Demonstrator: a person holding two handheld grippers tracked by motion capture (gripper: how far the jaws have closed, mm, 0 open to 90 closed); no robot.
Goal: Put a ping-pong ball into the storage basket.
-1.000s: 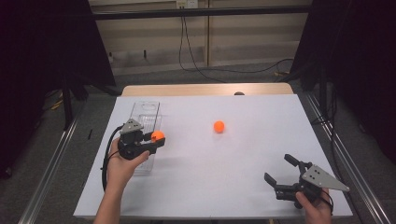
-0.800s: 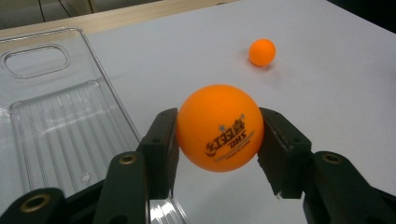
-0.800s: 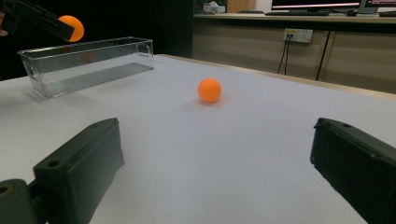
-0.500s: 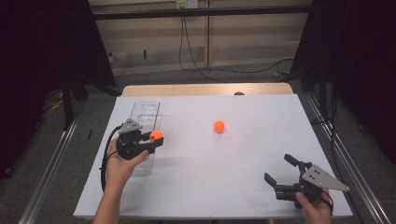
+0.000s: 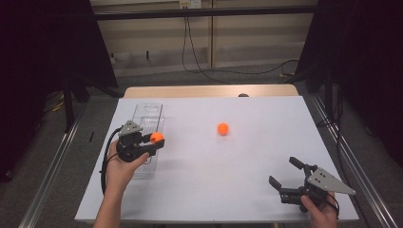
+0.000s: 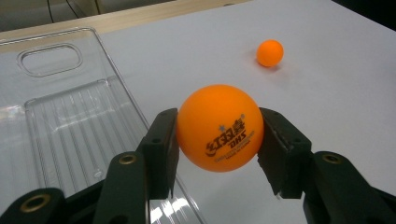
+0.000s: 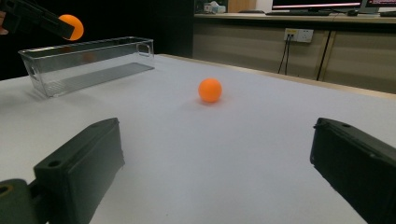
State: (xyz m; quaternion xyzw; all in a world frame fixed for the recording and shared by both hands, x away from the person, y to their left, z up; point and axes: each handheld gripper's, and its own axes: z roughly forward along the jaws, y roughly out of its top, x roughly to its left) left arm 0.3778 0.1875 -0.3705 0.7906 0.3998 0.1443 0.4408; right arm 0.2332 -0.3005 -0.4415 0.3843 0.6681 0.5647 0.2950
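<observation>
Orange against black, a table-tennis ball (image 6: 219,128) sits pinched between the two pads of the left gripper (image 5: 151,144), held at the left of the high view just at the right-hand rim of a clear plastic bin (image 5: 148,113) that lies lengthwise on the white table (image 5: 247,175). In the left gripper view the ball hangs above the table beside the bin's long wall, not yet over the ribbed floor of the bin, which fills the left half of that frame. A second orange ball (image 5: 223,128) rests loose on the table near the middle of the high view, well apart from both grippers. At the lower right of the high view the right gripper (image 5: 287,179) rests low near the table edge, jaws spread wide with nothing between them — its own view looks straight across the table at the loose ball (image 7: 209,90). As I read it, the step in hand is carrying the gripped ball to the bin. The next move calls for shifting the left gripper sideways until the ball clears the rim, then spreading the jaws so it drops inside — after that the loose ball remains to be fetched.
</observation>
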